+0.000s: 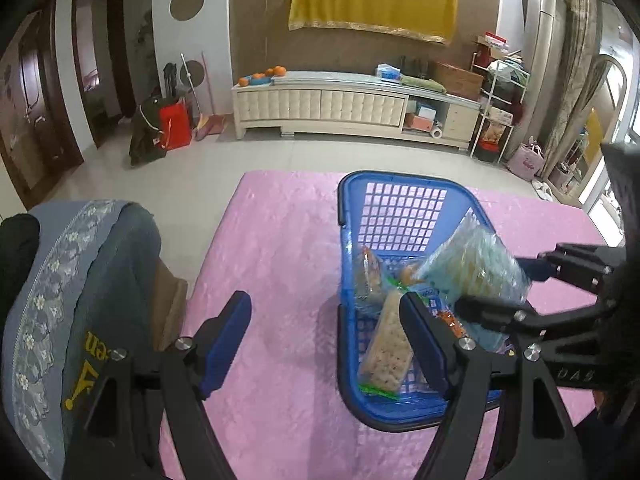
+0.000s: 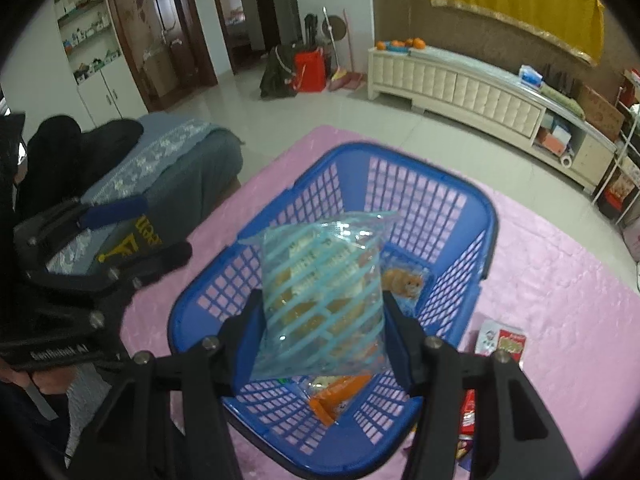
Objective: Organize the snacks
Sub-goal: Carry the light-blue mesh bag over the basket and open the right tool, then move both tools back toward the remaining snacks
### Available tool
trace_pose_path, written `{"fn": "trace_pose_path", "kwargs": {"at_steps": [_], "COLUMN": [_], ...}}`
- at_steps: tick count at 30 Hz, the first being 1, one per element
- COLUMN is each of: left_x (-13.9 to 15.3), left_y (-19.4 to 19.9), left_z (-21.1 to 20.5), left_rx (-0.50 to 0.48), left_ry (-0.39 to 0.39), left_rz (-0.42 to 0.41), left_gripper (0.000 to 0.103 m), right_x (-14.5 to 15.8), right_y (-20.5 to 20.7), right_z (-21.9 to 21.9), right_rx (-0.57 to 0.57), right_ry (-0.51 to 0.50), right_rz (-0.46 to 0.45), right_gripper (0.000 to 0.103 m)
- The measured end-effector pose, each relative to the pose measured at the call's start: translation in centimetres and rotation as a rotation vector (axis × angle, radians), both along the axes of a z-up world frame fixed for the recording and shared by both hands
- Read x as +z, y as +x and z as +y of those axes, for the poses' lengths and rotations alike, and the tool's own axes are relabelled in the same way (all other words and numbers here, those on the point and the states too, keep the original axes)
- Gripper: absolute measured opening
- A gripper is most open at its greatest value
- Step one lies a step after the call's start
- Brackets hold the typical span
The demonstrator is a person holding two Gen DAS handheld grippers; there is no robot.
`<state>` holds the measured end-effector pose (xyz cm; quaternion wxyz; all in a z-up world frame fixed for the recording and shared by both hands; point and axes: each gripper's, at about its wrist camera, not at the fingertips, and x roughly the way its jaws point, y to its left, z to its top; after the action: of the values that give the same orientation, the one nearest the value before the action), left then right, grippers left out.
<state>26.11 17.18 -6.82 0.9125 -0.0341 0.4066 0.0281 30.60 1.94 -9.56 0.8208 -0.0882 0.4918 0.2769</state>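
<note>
- Now we pinch the clear blue-striped snack bag [image 2: 322,300] in our right gripper [image 2: 322,332] over the blue plastic lattice basket [image 2: 486,216], ready to drop.
- Our left gripper [image 1: 326,340] stands spread and empty at the basket's near edge, clearing room.

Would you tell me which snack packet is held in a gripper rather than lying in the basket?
The clear packet with light-blue stripes, clamped in the right gripper above the blue basket.

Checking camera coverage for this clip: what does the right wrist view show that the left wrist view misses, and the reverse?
Only the right wrist view: the red and white snack packets lying on the pink mat beside the basket. Only the left wrist view: the cracker pack leaning inside the basket. Both: the blue basket, the striped clear bag held by the right tool, and the open, empty left tool.
</note>
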Motion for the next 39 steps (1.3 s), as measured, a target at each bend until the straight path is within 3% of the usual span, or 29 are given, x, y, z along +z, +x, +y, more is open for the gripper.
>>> {"fn": "trace_pose_path", "kwargs": {"at_steps": [8,13,16,17,19,22,26,31,39], "left_x": [-1.2,-0.9,-0.5,-0.3,0.0,0.4,1.2,2.2,3.3], "left_y": [-0.4,-1.0,-1.6,-1.9,-2.3,-2.9,-3.9,-4.9,-7.0], "left_z": [0.4,0.3,0.4,0.0,-0.5,-1.0,-1.5,-2.4,-5.3], "left_rx": [0.011,0.019,0.012,0.009,0.012,0.013,0.004,-0.013,-0.062], "left_ry": [-0.047,-0.059,-0.074,-0.074,-0.048,-0.022,-0.056,-0.080,-0.050], "left_rz": [0.016,0.007,-0.010,-0.018,-0.034,-0.058,-0.089,-0.128,-0.171], "left_gripper": [0.075,0.075,0.075,0.075,0.075,0.075,0.075,0.075,0.075], "right_x": [-2.9,-2.9,-2.5,-2.3,-1.7,-0.1,1.7,4.2,7.4], "right_y": [-0.3,-1.0,-1.7,-1.9,-2.2,-2.8,-3.8,-5.5,-8.2], "right_z": [0.4,0.3,0.2,0.1,-0.2,-1.1,-2.6,-4.0,-6.5], "right_rx": [-0.008,-0.015,-0.021,-0.021,-0.039,-0.068,-0.113,-0.135,-0.169], "right_ry": [-0.040,-0.064,-0.069,-0.063,-0.057,-0.027,-0.001,0.017,0.066], "right_rz": [0.065,0.052,0.031,0.026,0.001,-0.042,-0.085,-0.168,-0.256], "right_gripper": [0.060,0.061,0.066,0.075,0.086,0.088,0.092,0.094,0.096]}}
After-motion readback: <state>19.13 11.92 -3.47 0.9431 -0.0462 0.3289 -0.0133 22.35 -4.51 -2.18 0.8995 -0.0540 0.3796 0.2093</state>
